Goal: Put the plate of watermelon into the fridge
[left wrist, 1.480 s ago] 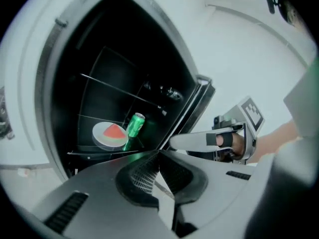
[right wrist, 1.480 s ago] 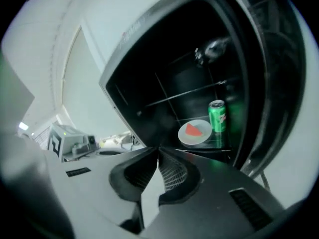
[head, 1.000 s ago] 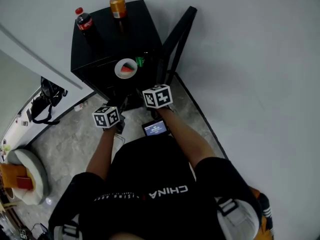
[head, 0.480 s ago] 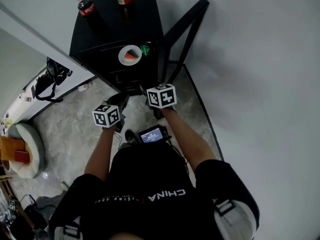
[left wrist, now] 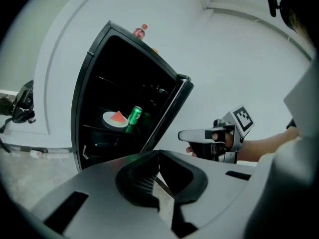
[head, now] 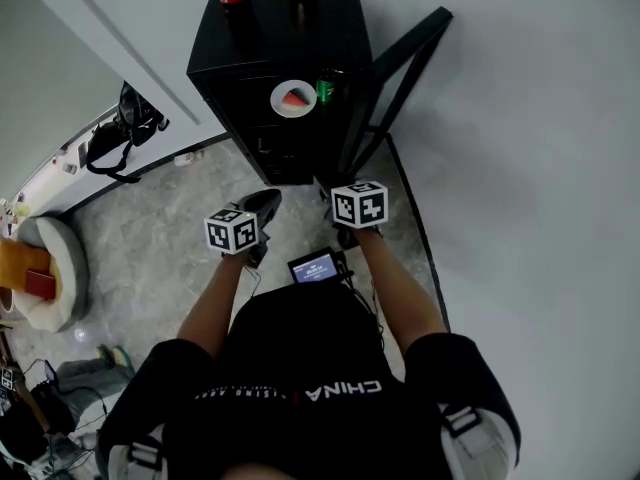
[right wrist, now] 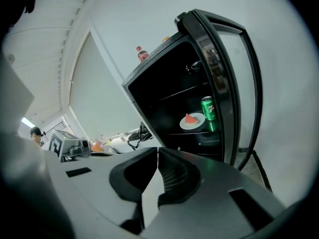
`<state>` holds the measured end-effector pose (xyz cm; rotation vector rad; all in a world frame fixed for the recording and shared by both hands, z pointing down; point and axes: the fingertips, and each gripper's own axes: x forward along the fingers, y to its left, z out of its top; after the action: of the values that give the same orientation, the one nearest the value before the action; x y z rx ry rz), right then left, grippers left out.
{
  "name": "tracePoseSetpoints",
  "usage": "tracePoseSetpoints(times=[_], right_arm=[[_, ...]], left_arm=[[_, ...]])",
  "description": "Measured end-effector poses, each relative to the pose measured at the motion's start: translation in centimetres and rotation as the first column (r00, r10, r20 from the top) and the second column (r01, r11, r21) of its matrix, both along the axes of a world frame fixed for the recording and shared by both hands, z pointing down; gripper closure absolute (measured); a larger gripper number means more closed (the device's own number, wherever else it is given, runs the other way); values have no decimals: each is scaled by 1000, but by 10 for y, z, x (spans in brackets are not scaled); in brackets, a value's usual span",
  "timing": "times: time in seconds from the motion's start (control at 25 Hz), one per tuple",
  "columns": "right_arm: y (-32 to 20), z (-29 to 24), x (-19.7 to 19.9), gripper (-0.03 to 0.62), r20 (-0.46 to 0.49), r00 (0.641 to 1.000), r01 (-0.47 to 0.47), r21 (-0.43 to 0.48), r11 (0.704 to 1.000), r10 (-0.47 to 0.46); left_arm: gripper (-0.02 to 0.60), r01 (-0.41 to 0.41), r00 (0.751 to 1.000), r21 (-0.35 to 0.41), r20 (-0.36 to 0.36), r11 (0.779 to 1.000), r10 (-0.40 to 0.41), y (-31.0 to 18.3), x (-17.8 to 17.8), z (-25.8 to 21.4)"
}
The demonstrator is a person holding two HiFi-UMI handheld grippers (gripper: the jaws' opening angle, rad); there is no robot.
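The plate of watermelon (head: pixel 293 98) is seen set on a middle shelf of the black fridge (head: pixel 300 28), just beside a green can (head: pixel 324 90). Compared with a second ago, both grippers are drawn back and the fridge is seen from farther off. The left gripper (left wrist: pixel 159 156) is closed with nothing between its jaws; the right gripper (right wrist: pixel 157 153) is likewise closed and empty. The placing is judged done. The fridge door (left wrist: pixel 167 114) is left open, so closing it may remain.
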<state>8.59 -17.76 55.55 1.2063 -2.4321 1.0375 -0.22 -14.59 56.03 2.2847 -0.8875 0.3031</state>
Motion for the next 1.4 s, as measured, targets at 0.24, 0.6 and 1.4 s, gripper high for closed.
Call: tracePoseSetpoints(times=[0.24,0.6,1.4], right_arm=[[38,-5,-46,576,-41,998,-38,14,999,39],[125,2,-85,576,-89,987,-133,24,991,134],[267,-15,-71,577,-178,975,-130,24,991,132]], left_arm=[[568,-61,998,40,-5,997,61,55,-45,-7],[569,-24,999,72,26,997,22,127,-116,3],[569,-84,996,57,14,995,84,255,-95,-6]])
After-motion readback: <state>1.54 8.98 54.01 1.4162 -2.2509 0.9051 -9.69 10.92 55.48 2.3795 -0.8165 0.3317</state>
